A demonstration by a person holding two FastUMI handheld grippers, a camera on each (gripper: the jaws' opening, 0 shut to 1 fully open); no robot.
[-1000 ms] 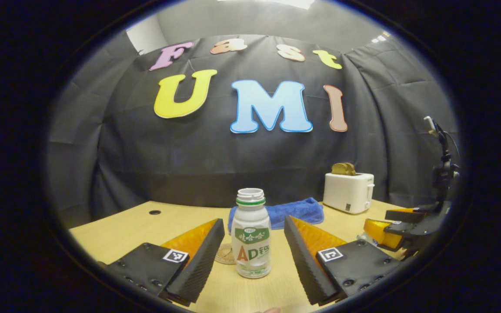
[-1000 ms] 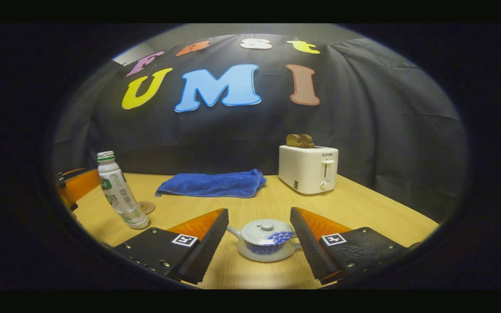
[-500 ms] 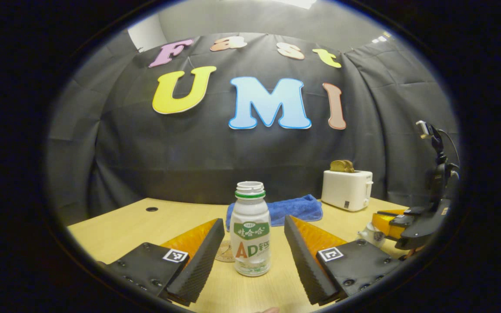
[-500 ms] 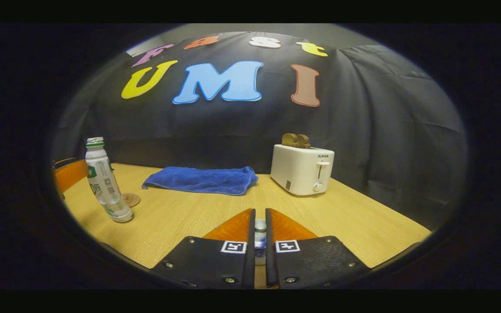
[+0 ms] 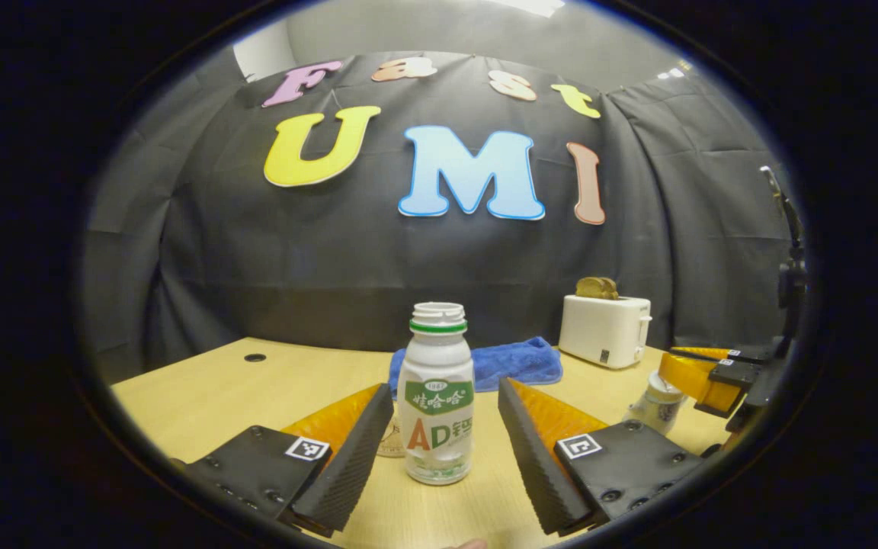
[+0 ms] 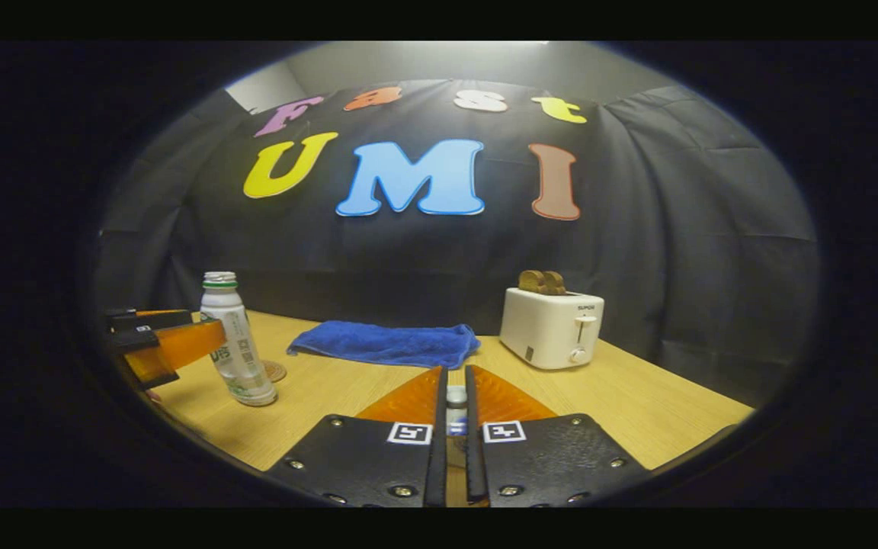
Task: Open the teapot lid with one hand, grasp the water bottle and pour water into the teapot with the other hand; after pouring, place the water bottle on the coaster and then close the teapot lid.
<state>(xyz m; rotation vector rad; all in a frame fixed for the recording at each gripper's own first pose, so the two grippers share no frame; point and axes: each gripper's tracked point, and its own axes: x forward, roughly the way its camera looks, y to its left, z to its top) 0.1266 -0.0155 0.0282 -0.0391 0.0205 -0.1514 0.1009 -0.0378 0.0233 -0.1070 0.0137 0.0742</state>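
At a booth table (image 6: 622, 396), a person working two hand-held claws had begun the tea-pouring task. The right claw (image 6: 455, 400) was pressed nearly together, pinching the knob of the teapot lid (image 6: 455, 394), which peeked through the narrow gap between its fingers. Seen from the left gripper view, that same claw (image 5: 702, 377) sat over the teapot (image 5: 656, 404) at the table's right side; whether the lid had yet come clear of the pot could not be told.

The left claw (image 5: 443, 446) stood spread wide, a finger on either side of the water bottle (image 5: 437, 404) but touching neither flank. The bottle stood upright and uncapped on the table, with the round coaster (image 5: 392, 442) just behind it to the left. In the right gripper view, the bottle (image 6: 235, 339) and coaster (image 6: 274, 371) sat at the far left, with the left claw (image 6: 165, 345) framing the bottle.

A blue cloth (image 6: 386, 343) and a white toaster (image 6: 552, 328) holding toast lay farther back, not part of the job.

By appearances the lid was gripped and the bottle merely bracketed. Closing on the bottle, pouring, resting it on the coaster and replacing the lid all remained.
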